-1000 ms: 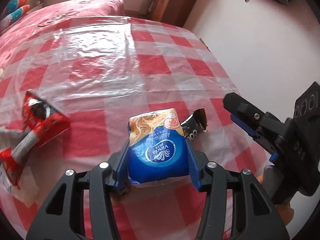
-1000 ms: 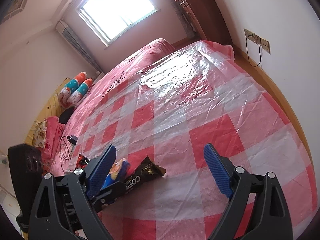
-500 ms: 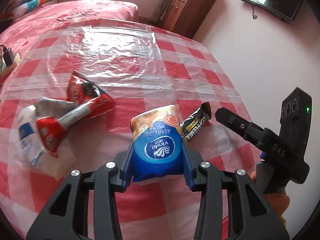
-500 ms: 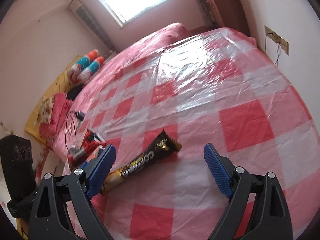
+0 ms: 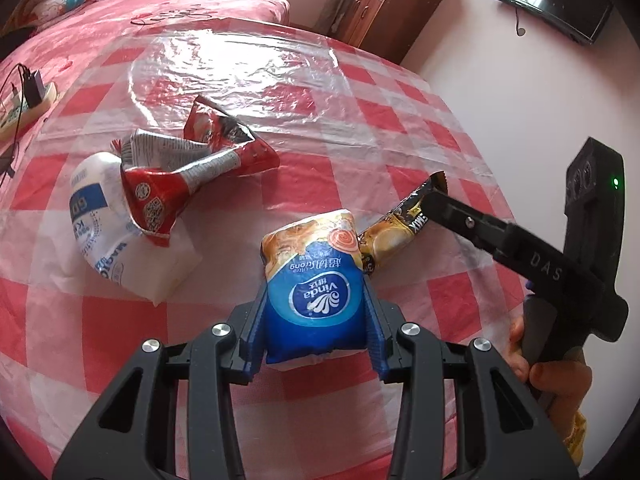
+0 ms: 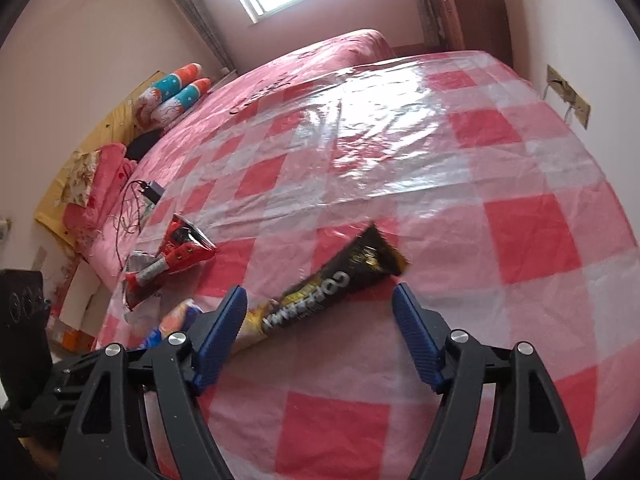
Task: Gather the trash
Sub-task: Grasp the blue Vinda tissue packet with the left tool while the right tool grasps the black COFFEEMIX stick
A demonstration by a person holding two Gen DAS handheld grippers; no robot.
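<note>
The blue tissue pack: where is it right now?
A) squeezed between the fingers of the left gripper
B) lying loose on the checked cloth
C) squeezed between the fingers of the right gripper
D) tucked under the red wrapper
A: in the left wrist view the blue tissue pack sits clamped between the left gripper's two blue fingers, while the right gripper is open over the dark coffee wrapper.

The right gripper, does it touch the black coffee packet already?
Apart. In the right wrist view the right gripper is open, and checked cloth shows between each blue finger and the coffee packet lying between them.
</note>
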